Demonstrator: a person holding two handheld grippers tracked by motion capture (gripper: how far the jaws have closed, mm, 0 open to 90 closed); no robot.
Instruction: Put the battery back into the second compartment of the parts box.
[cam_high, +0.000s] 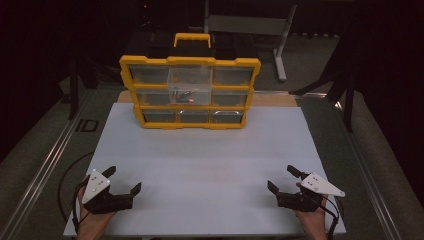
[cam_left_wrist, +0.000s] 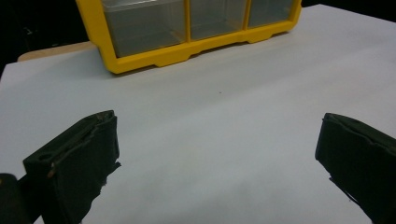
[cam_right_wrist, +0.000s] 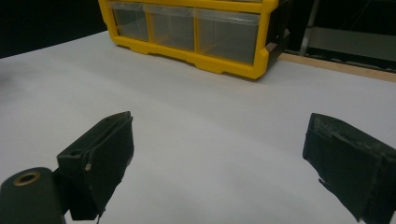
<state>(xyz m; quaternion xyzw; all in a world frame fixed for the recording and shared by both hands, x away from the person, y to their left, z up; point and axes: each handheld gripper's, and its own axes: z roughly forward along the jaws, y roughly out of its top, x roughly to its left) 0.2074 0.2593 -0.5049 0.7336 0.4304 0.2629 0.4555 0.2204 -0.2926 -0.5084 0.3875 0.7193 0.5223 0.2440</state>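
Observation:
A yellow drawer organiser (cam_high: 190, 92) with a black handle stands at the far middle of the white table top (cam_high: 205, 165). Its clear upper middle drawer (cam_high: 189, 86) is pulled out and holds small dark parts. My left gripper (cam_high: 122, 181) rests near the front left corner, jaws wide apart with nothing between them. My right gripper (cam_high: 284, 180) sits near the front right corner, also open and holding nothing. The organiser's bottom row (cam_left_wrist: 196, 28) appears in the left gripper view, and its bottom drawers (cam_right_wrist: 187, 32) in the right gripper view.
A wooden board edge (cam_high: 275, 98) shows behind the white top. A grey metal stand (cam_high: 280, 45) is on the floor beyond the table. A black cable (cam_high: 67, 175) loops off the left edge. Bare white surface lies between the grippers and the organiser.

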